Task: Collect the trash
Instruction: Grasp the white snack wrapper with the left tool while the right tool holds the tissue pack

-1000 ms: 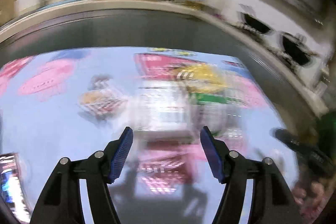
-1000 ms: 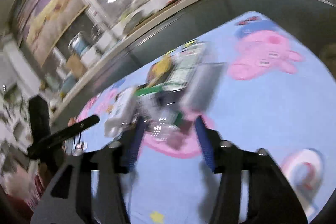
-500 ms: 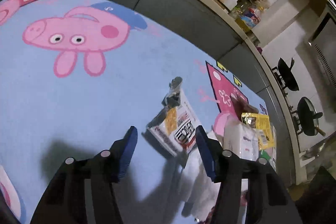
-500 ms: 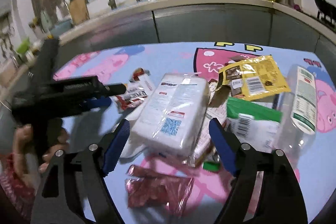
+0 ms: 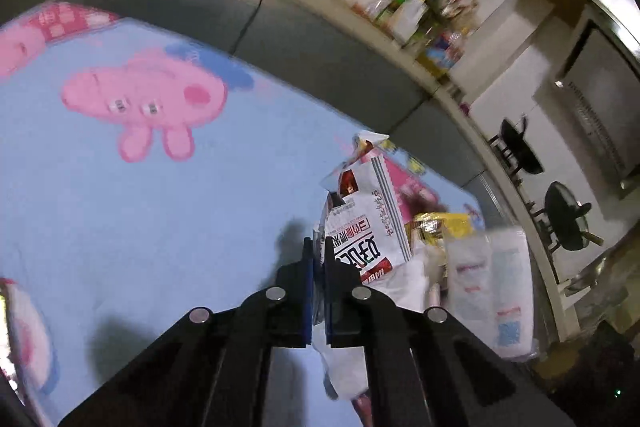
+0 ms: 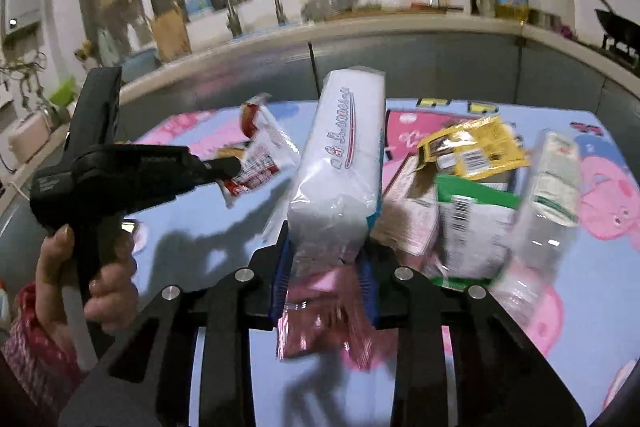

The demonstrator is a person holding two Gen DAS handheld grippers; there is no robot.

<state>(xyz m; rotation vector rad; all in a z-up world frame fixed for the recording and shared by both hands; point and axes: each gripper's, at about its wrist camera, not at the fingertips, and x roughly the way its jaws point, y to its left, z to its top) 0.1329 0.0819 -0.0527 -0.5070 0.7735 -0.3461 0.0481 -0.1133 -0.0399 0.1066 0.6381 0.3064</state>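
White snack wrapper (image 5: 366, 227) is pinched tight in the left gripper (image 5: 318, 247), while the right gripper (image 6: 326, 263) is closing on a white tissue pack (image 6: 340, 163).

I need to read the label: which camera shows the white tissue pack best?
The right wrist view: the white tissue pack stands centred between the closing right gripper pads, print visible. The left wrist view shows it blurred at the right.
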